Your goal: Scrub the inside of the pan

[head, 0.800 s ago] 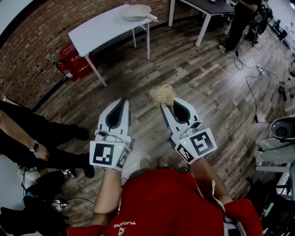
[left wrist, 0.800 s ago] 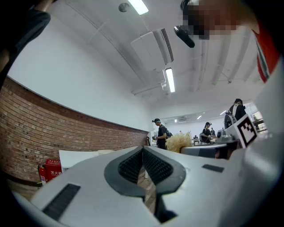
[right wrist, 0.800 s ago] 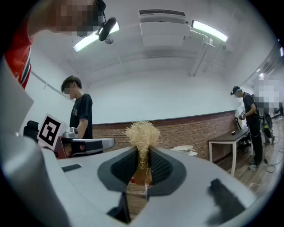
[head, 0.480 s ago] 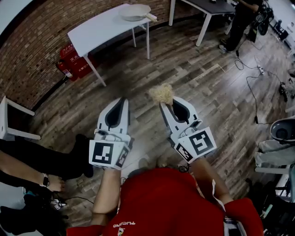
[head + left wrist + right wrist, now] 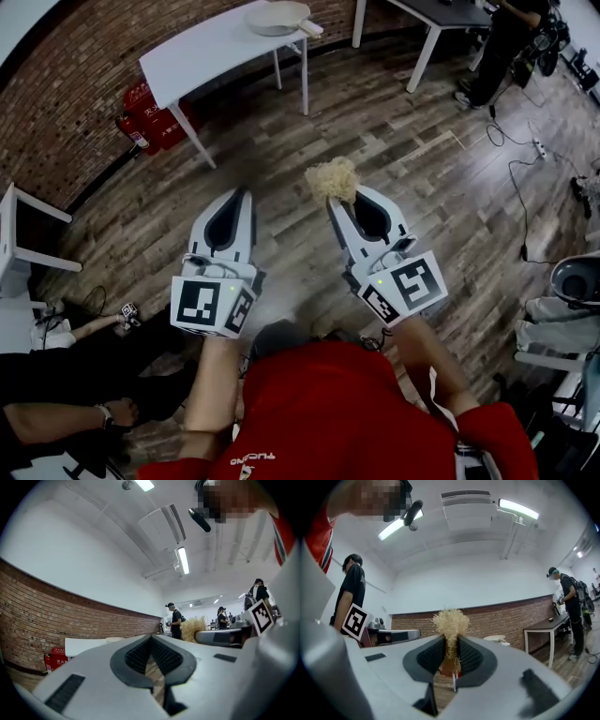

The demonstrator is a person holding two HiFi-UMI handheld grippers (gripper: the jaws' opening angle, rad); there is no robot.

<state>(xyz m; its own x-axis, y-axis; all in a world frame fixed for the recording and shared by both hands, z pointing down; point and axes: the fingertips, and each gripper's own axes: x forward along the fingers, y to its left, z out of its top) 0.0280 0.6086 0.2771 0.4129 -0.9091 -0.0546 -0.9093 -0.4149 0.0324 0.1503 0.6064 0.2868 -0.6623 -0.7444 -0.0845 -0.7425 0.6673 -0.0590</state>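
The pale pan (image 5: 277, 17) lies on a white table (image 5: 202, 52) far ahead by the brick wall; in the right gripper view it shows small as a pale pan (image 5: 497, 639). My right gripper (image 5: 339, 204) is shut on a straw scrub brush (image 5: 330, 178), whose bristle tuft (image 5: 450, 620) sticks up past the tips of the right gripper (image 5: 451, 641). My left gripper (image 5: 236, 199) is held level beside it, its jaws shut with nothing between them; floor shows behind the left gripper (image 5: 151, 638). Both hang over the wooden floor, well short of the table.
Red fire extinguishers (image 5: 150, 117) stand under the table's left end. A dark table (image 5: 441, 14) and a standing person (image 5: 502, 47) are at the back right. Cables (image 5: 525, 141) trail across the floor at right. Another person (image 5: 56, 412) crouches at lower left beside a white stool (image 5: 19, 244).
Both grippers have shifted slightly forward, the brush still held. The person at the left has pulled back toward the lower corner, uncovering a white stool.
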